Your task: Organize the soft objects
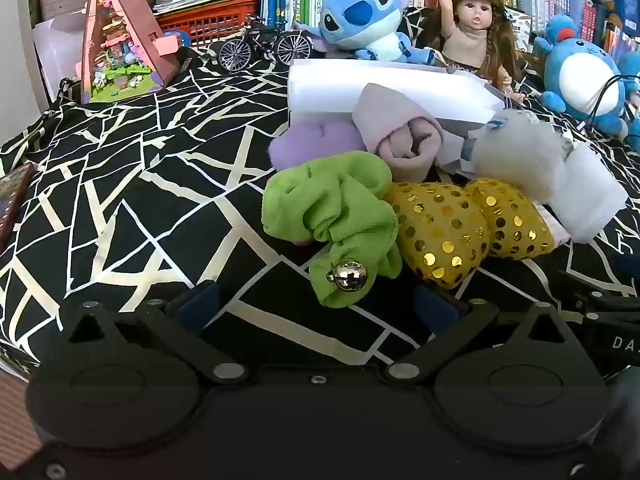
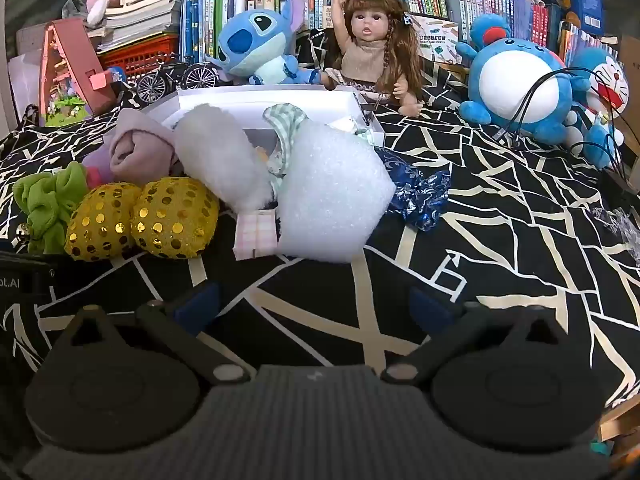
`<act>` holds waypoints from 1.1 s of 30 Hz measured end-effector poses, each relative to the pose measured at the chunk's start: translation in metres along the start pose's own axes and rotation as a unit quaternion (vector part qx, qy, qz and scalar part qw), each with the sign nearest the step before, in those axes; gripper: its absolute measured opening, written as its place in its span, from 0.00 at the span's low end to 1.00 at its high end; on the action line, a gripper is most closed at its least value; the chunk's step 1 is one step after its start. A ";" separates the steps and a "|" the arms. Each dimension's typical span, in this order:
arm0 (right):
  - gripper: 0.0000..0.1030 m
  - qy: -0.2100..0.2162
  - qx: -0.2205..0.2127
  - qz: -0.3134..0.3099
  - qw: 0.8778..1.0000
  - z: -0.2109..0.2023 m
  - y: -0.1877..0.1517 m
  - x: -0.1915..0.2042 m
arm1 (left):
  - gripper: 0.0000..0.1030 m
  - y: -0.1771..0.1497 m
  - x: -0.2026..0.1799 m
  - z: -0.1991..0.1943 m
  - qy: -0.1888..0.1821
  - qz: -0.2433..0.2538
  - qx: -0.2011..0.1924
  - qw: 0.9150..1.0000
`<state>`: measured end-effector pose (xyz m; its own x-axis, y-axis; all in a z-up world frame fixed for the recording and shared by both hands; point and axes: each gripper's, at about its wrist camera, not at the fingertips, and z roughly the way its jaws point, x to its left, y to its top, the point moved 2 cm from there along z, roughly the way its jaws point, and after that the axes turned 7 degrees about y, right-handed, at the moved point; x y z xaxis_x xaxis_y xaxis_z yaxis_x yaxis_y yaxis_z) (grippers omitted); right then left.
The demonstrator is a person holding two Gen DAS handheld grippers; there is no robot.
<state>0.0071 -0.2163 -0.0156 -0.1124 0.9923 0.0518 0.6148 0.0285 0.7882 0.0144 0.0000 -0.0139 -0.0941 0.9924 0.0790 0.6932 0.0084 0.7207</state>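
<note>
Both grippers stand wide open and empty, low over the black-and-white patterned cloth that covers the counter (image 1: pixel 120 200). The left gripper (image 1: pixel 316 308) faces the green scrunchie (image 1: pixel 332 212), whose small silver bell (image 1: pixel 347 276) hangs just ahead of the gap between its fingers; nothing is pinched. The right gripper (image 2: pixel 316 304) faces the white foam wrap (image 2: pixel 332 200), with bare cloth between its fingers.

The soft objects lie in one loose heap toward the middle of the counter, directly in front of an open white box (image 2: pixel 260 100). In my judgement the box is the intended receptacle, which would explain why the heap sits against its near wall. The heap comprises:

- green scrunchie, at the heap's left end
- yellow sequined pouch (image 1: pixel 452 224), two lobes, touching the scrunchie
- rolled mauve cloth (image 1: pixel 400 136), leaning on the box's near wall
- lilac plush piece (image 1: pixel 312 144), beside the roll
- white fluffy piece (image 2: pixel 224 160), overlapping the foam wrap
- green checked fabric (image 2: pixel 286 120), draped at the box's near wall
- blue brocade cloth (image 2: pixel 420 196), right of the foam

Along the far edge a Stitch plush (image 2: pixel 256 44), a doll (image 2: pixel 372 44) and a round blue plush (image 2: pixel 516 80) sit upright, apparently displayed and not part of the sorting. A model bicycle (image 1: pixel 264 46) and a triangular model house (image 1: pixel 120 40) occupy the far left corner.

The scrunchie appears the likeliest first pick for the left gripper.
</note>
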 end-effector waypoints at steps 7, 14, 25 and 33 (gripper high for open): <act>1.00 0.001 0.000 -0.002 1.000 0.000 0.000 0.000 | 1.00 0.000 0.000 0.000 0.001 0.001 0.000 1.000; 1.00 0.000 0.003 0.001 1.000 0.000 0.000 0.001 | 1.00 0.000 0.000 0.000 0.001 0.001 0.002 1.000; 1.00 0.000 0.003 0.001 1.000 0.000 0.000 0.001 | 1.00 0.000 0.000 0.000 0.002 0.001 0.006 1.000; 1.00 0.000 0.003 0.001 1.000 0.000 0.000 0.001 | 1.00 0.000 0.000 0.000 0.002 0.002 0.007 1.000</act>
<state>0.0066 -0.2152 -0.0158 -0.1112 0.9924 0.0533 0.6202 0.0273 0.7840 0.0145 0.0001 -0.0140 -0.0943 0.9920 0.0838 0.7033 0.0069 0.7109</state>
